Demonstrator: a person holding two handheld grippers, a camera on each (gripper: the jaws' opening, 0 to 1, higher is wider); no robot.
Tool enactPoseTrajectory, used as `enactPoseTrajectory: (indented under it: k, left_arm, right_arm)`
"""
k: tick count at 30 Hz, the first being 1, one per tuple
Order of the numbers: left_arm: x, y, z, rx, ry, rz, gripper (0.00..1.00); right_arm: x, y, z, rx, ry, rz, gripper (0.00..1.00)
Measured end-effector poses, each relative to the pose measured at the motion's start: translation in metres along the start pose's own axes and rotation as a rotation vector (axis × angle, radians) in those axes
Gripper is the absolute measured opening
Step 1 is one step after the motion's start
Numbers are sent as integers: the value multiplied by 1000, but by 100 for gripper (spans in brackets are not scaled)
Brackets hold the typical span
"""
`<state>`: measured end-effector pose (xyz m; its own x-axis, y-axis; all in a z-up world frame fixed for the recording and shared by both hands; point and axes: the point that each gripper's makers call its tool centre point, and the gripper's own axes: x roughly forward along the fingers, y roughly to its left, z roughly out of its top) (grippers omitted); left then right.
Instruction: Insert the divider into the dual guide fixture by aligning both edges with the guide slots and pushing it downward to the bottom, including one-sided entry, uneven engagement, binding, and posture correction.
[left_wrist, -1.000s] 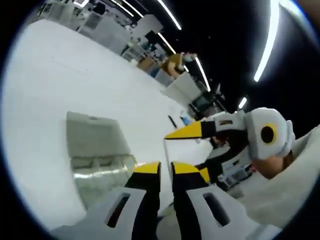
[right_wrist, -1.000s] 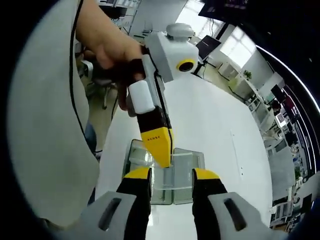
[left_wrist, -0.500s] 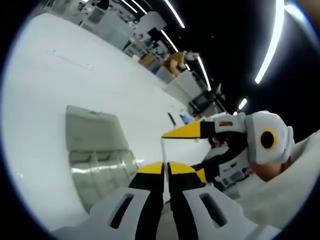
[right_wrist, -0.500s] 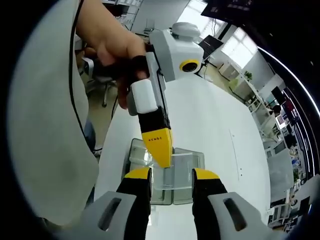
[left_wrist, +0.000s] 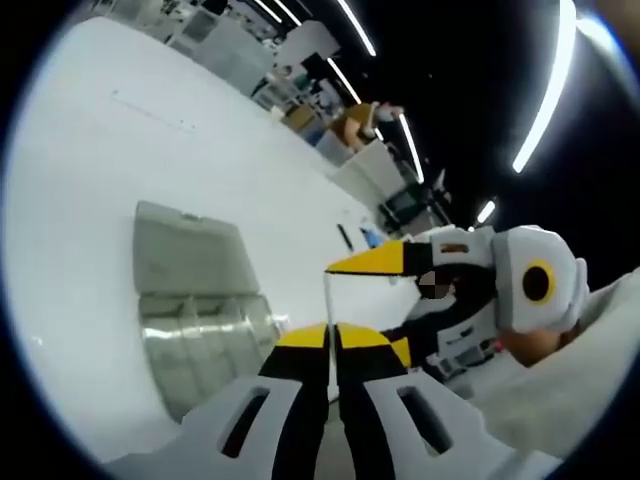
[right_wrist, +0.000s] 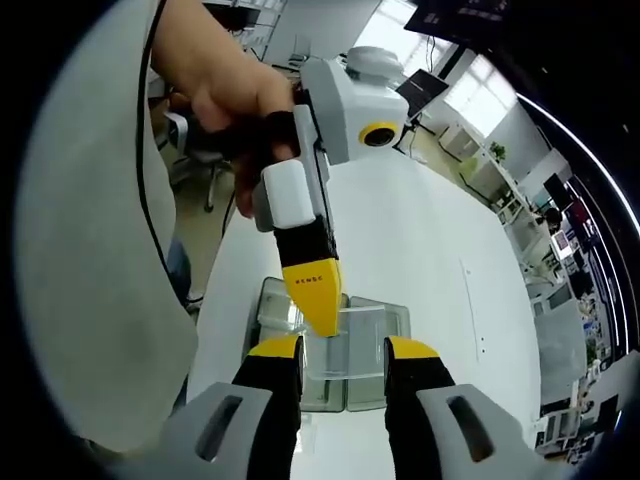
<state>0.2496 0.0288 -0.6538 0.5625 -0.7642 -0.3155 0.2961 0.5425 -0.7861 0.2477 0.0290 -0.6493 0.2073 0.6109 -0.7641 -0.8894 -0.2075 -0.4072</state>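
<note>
Two grippers meet over a clear plastic fixture (right_wrist: 335, 350) lying on the white bench (right_wrist: 440, 250). In the left gripper view, the left gripper (left_wrist: 331, 340) has its yellow-tipped fingers pressed nearly together on a thin, pale sheet, the divider (left_wrist: 329, 300), whose edge stands up just beyond the tips. A second earlier a dark gap was visible between those fingers; now it has all but shut, so the pinch on the divider looks firmer.

In the right gripper view, the right gripper (right_wrist: 344, 348) holds its fingers wide apart with nothing between them, framing the fixture beyond. The left gripper comes in from above there, held in a person's hand (right_wrist: 225, 110), its yellow tip pointing down and sitting right at the fixture's near wall. Over the last second that tip has barely moved, perhaps lowering a touch.

In the left gripper view, the fixture sits off to the left of the fingers, its clear compartments and guide ribs faintly visible. Whether the divider's lower edge has entered any slot cannot be told from either view. The judgement is that the insertion is at its start: grip secured, alignment with both slots still to be confirmed before pushing down.
</note>
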Motion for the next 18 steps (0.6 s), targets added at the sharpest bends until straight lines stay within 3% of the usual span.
enactPoseTrajectory:
  k: [9,18]
  left_arm:
    - [0,-1,1,-14,-7,-6,0]
    - [-2,0,3,2,-27,-17,0]
  right_arm:
    - [0,0,0,-1,-4,2,28]
    - [-3,-4,1,65,-28,19,32]
